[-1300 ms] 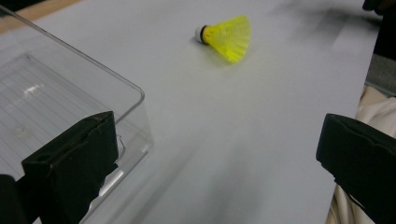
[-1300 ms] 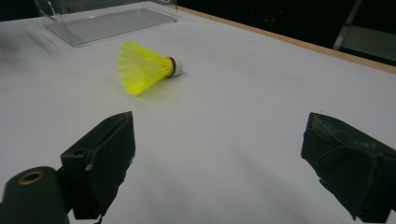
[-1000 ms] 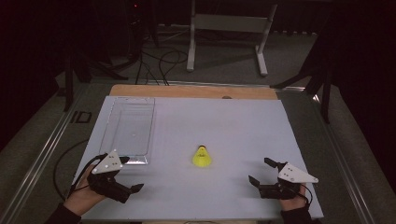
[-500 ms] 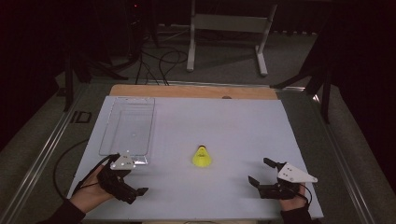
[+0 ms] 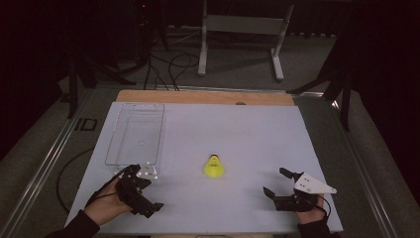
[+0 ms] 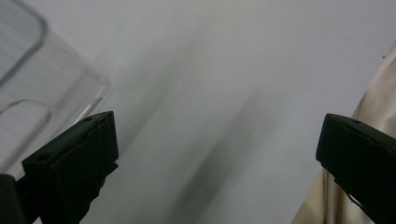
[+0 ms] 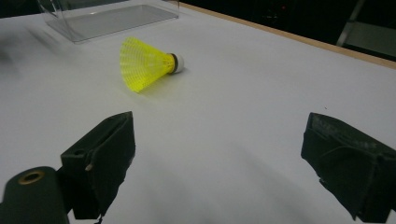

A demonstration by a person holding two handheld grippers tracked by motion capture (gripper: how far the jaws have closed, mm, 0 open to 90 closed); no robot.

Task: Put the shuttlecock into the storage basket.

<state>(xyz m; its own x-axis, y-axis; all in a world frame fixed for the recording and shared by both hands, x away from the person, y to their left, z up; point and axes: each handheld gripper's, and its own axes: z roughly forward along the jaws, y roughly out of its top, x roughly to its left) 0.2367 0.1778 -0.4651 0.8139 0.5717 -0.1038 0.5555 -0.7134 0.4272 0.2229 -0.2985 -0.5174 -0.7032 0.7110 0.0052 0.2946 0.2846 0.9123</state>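
White sheeting covers the table (image 5: pixel 247 129), with a dark room and a metal stand behind it. On its near half, about midway across, lies the shuttlecock (image 5: pixel 213 166), a yellow one on its side; in the right gripper view the shuttlecock (image 7: pixel 148 62) points its white cork to the right and its skirt to the left. A clear tray (image 5: pixel 134 134) sits well to its left, toward the far edge.

The right gripper (image 5: pixel 276 183) rests low near the front edge, jaws spread wide, aimed toward the shuttlecock but well short of it. The left gripper (image 5: pixel 143 191) hovers just beside the tray's near corner, jaws also wide apart and holding nothing; its own view is blurred.

The step in hand looks like the reach for the shuttlecock with the right gripper. It is best to keep the jaws wide, come in low, and close on the cork or the skirt's narrow end, since the mesh skirt would likely crush or roll away under a squeeze.
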